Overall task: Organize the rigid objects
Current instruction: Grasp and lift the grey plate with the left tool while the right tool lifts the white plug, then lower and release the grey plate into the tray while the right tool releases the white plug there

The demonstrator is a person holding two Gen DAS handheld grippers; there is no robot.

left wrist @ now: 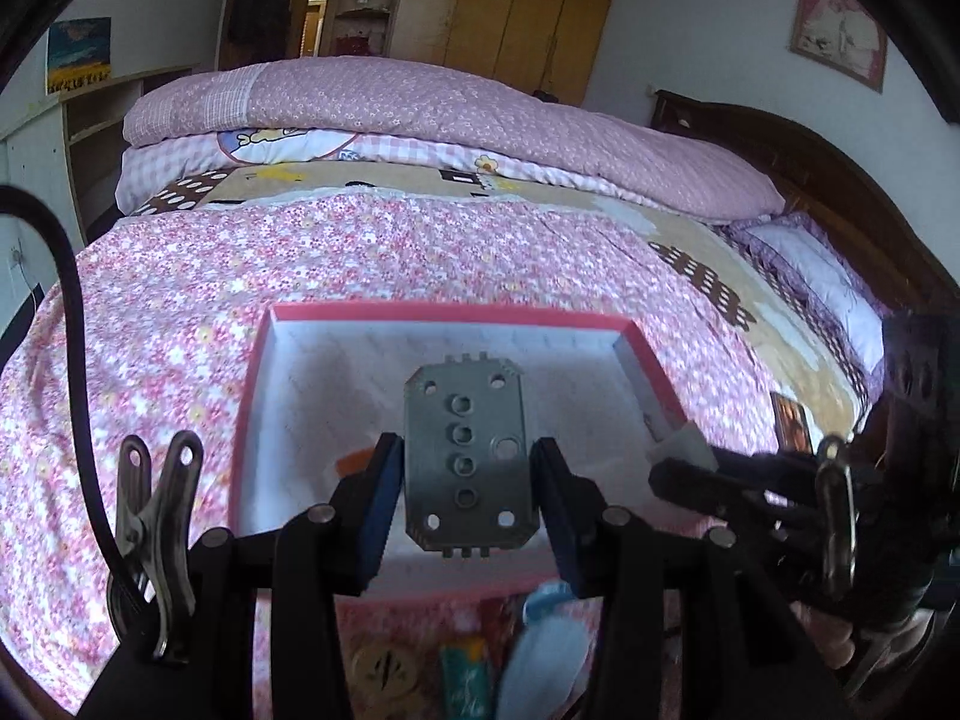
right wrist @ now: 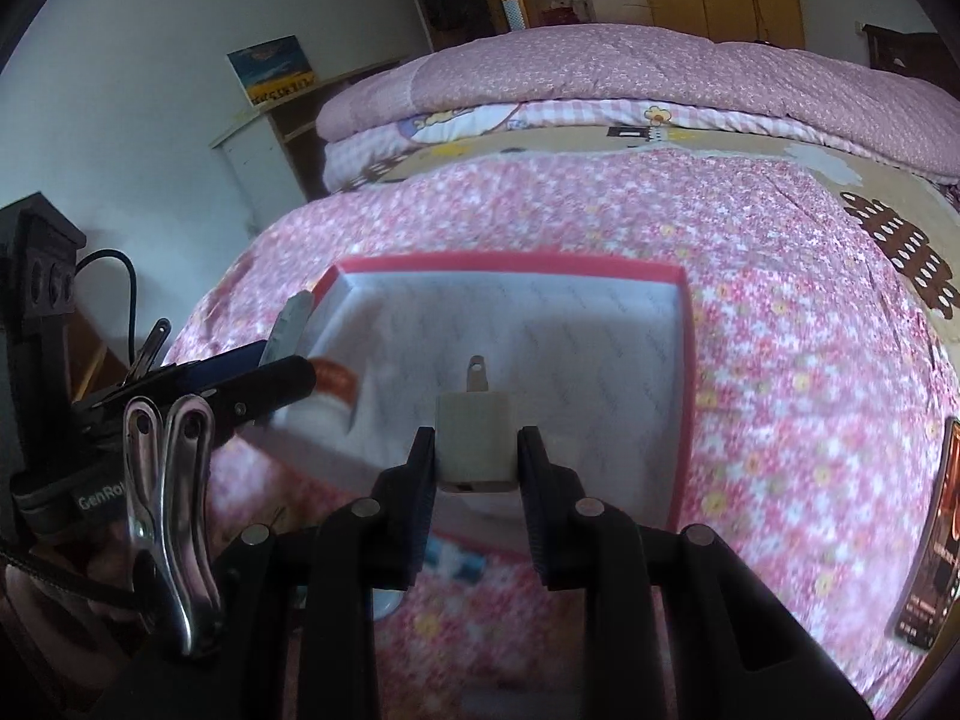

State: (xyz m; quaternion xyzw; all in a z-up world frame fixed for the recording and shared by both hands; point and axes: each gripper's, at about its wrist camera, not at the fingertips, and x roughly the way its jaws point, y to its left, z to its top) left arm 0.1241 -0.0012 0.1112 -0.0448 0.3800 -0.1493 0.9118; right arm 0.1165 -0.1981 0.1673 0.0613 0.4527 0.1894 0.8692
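My left gripper [left wrist: 467, 450] is shut on a grey metal plate with round holes [left wrist: 465, 456], held upright above a red-rimmed box with a white lining [left wrist: 450, 313] that lies on the bed. My right gripper [right wrist: 476, 438] is shut on a white plug-in charger [right wrist: 476, 444], its metal prong pointing away, over the same red-rimmed box [right wrist: 510, 267]. In the right wrist view the left gripper [right wrist: 288, 354] reaches over the box's left rim with the grey plate [right wrist: 288, 324] edge-on. An orange-and-white object [right wrist: 333, 387] lies inside the box.
The box rests on a pink floral bedspread [left wrist: 180, 330]. Folded pink quilts [left wrist: 420, 102] are stacked at the far side. A dark card or booklet [right wrist: 936, 540] lies on the spread to the right. Small items, among them a green tube [left wrist: 465, 681], lie near the box's near edge.
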